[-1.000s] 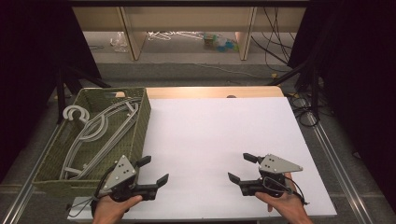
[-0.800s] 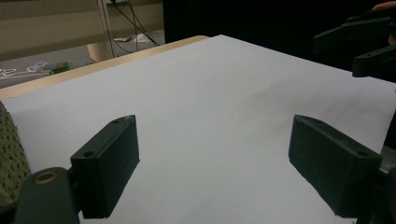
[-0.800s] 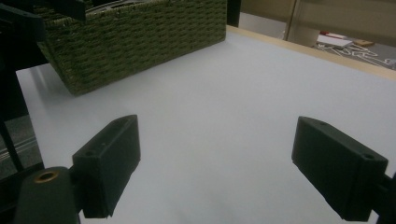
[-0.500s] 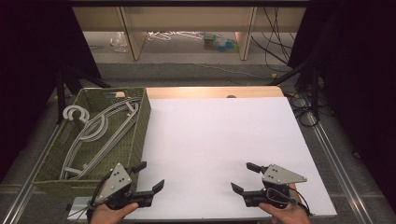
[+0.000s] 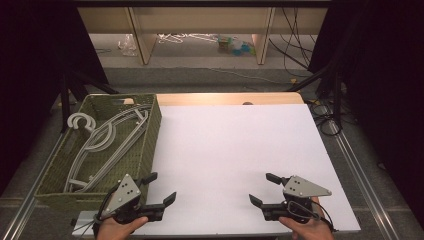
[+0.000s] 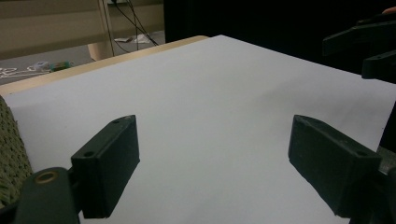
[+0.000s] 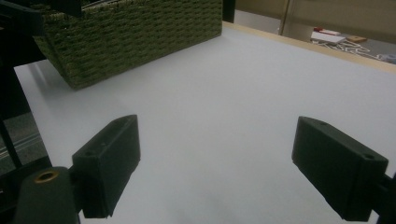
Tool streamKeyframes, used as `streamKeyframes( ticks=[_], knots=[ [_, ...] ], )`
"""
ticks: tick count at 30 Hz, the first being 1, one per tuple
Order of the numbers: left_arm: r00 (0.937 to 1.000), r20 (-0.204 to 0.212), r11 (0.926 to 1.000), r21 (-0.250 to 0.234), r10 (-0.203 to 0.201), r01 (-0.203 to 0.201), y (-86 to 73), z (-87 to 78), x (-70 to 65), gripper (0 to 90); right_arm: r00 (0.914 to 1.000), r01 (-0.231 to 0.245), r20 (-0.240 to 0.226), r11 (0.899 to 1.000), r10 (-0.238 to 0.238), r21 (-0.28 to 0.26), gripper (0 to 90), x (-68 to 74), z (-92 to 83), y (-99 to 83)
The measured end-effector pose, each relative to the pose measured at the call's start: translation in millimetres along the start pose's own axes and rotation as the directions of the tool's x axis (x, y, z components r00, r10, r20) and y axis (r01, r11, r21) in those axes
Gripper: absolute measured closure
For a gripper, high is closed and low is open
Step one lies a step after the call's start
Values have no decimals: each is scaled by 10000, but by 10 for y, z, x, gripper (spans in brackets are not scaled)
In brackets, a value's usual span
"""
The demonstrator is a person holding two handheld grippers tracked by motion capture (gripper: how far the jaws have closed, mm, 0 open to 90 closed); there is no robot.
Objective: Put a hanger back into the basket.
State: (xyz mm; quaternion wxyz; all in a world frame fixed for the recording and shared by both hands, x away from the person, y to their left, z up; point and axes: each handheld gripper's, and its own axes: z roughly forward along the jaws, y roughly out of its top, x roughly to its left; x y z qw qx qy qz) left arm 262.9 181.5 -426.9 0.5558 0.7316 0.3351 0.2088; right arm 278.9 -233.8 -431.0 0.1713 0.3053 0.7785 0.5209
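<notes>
Hovering low over the near edge of a white counter (image 5: 230,150), two hand-held grippers wait with their fingers spread wide and holding nothing. The left gripper (image 5: 161,190) sits at the counter's near left corner, just beside the front end of a green woven basket (image 5: 150,145), its grey three-cornered plate tilted toward the camera and a hand (image 5: 120,229) wrapped around its grip. The right gripper (image 5: 265,189) is well apart from it, near the front right corner, held by the other hand (image 5: 307,229) with a cable trailing off behind.

In the left gripper view, the two black fingers (image 6: 109,168) stand far apart over bare white surface, with the edge of the basket (image 6: 11,154) at the left margin and the other gripper's dark fingers (image 6: 362,42) at the upper right. In the right gripper view, the fingers (image 7: 109,163) are likewise released over the white sheet, and the basket's woven wall (image 7: 135,32) crosses the upper left.

The basket lies along the counter's left side, its long axis running away from the person. Inside it rests a loose pile of pale grey clothes hangers (image 5: 105,145), one hook (image 5: 80,121) curling up over the far left rim. Neither gripper touches the basket or the hangers. Beyond the counter's wooden far edge, a low shelf (image 5: 200,22) and scattered items sit on the floor.
</notes>
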Motion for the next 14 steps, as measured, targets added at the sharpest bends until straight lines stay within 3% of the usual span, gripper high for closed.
streamKeyframes(
  ticks=[14],
  knots=[
    [9998, 8, 9998, -70, -188, 188, 3, -3, -9, 164, 10000, 6, 48, 10000, -6, -28, 161, -3, 12, -4]
  ],
)
